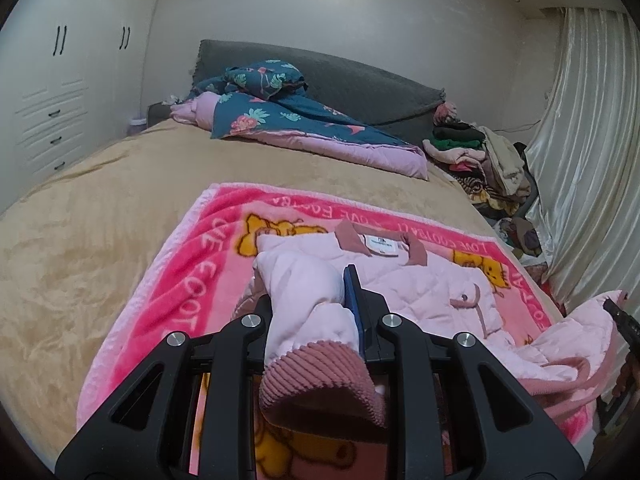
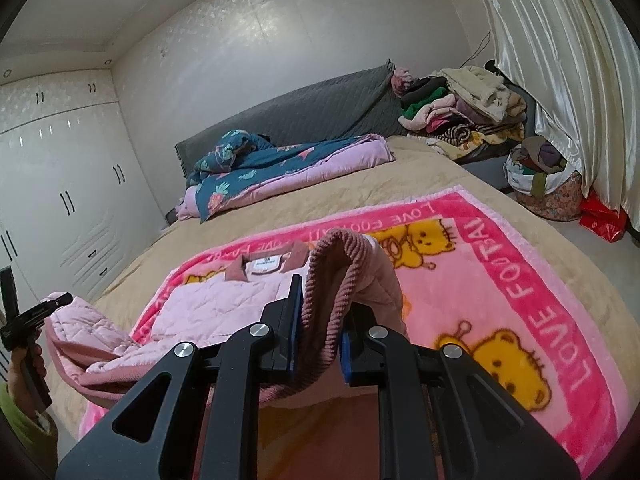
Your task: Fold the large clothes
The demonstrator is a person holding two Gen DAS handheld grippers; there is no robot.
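A pale pink quilted jacket (image 1: 420, 280) with a dusty-rose corduroy collar and cuffs lies back up on a bright pink bear-print blanket (image 1: 192, 264) on the bed. My left gripper (image 1: 316, 320) is shut on the jacket's left sleeve near its corduroy cuff (image 1: 320, 384), lifted above the blanket. My right gripper (image 2: 320, 320) is shut on the other sleeve's corduroy cuff (image 2: 336, 276), held up over the jacket (image 2: 208, 308). The left gripper also shows in the right wrist view (image 2: 44, 308) at the far left, and the right one at the right edge of the left wrist view (image 1: 622, 316).
The bed has a tan cover (image 1: 100, 216) and a grey headboard (image 1: 340, 76). A folded teal and pink quilt (image 1: 304, 128) lies near the headboard. A heap of clothes (image 2: 460, 116) sits at the far right corner. Bags (image 2: 548, 188) stand by the curtain (image 2: 560, 60). White wardrobes (image 2: 60, 184) line the left.
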